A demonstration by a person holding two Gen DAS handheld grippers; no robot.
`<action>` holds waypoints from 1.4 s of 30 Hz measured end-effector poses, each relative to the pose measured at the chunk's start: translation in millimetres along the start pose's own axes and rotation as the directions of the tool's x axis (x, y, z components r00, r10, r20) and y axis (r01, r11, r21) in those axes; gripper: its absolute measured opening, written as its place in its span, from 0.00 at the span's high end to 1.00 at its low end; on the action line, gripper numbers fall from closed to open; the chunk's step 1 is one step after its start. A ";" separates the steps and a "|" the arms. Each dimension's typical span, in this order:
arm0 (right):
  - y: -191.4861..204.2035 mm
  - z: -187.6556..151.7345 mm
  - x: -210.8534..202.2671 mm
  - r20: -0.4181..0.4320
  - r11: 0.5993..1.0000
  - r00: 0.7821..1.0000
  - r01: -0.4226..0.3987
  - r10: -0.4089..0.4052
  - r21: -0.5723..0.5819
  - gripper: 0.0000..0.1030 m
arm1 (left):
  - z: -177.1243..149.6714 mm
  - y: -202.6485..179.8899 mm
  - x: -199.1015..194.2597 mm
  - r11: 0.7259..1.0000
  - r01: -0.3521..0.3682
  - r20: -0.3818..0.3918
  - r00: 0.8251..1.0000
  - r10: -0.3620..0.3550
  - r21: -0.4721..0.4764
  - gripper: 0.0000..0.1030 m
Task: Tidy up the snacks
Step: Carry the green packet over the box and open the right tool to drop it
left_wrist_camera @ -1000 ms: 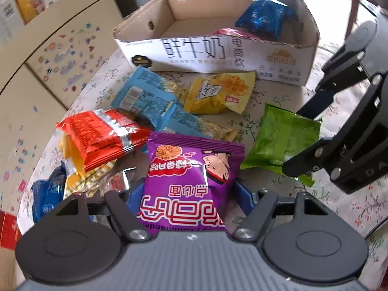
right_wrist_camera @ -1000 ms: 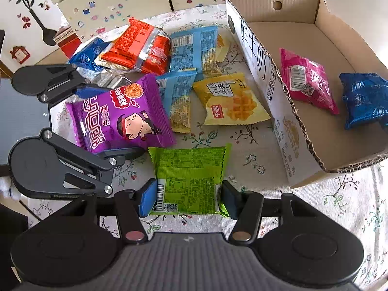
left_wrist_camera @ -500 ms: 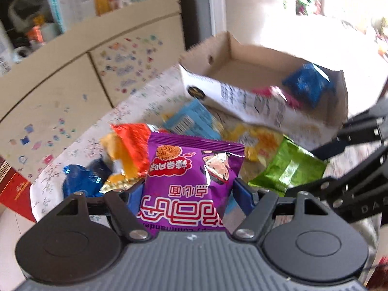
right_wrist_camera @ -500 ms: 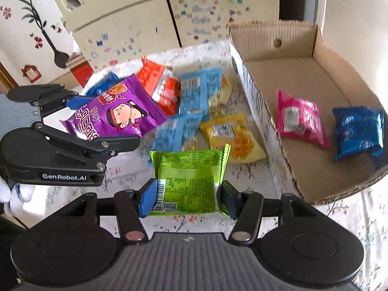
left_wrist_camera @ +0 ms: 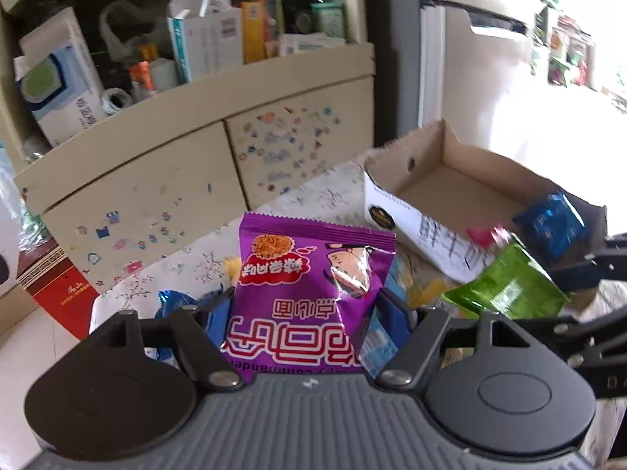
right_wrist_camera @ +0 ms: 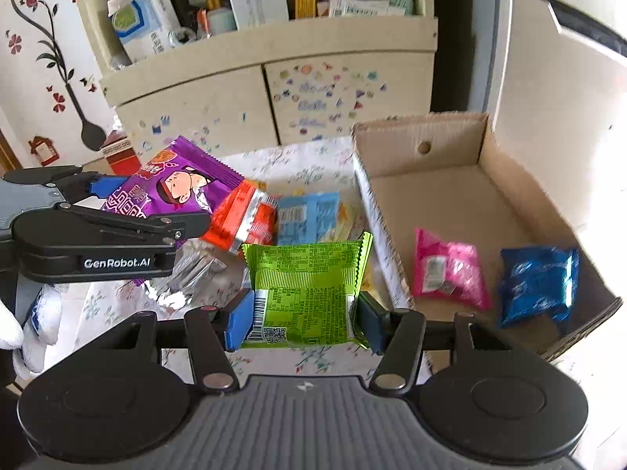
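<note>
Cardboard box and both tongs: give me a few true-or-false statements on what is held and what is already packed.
1. The left tongs grip a purple snack packet. True.
2. The right tongs are empty. False: they grip a green packet.
3. The cardboard box holds a pink packet and a dark blue packet. True.
4. The orange packet lies in the box. False: it lies on the table outside it.
</note>
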State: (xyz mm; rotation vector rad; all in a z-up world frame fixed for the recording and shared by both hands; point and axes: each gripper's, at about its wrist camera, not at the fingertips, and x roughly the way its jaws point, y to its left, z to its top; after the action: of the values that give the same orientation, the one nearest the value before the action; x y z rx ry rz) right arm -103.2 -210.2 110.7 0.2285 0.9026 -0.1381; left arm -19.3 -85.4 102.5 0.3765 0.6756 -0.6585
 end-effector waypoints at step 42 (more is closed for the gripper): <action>-112.8 21.5 -42.5 0.125 0.904 0.972 0.135 -0.201 0.405 0.39 | 45.6 -100.1 32.1 0.978 0.190 0.120 0.976 -0.180 -0.083 0.30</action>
State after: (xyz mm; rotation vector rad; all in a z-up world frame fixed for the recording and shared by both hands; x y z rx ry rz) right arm -137.1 -323.8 141.4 0.5079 0.7215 -0.4972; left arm -46.5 -196.7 102.6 0.1891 0.6366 -0.8159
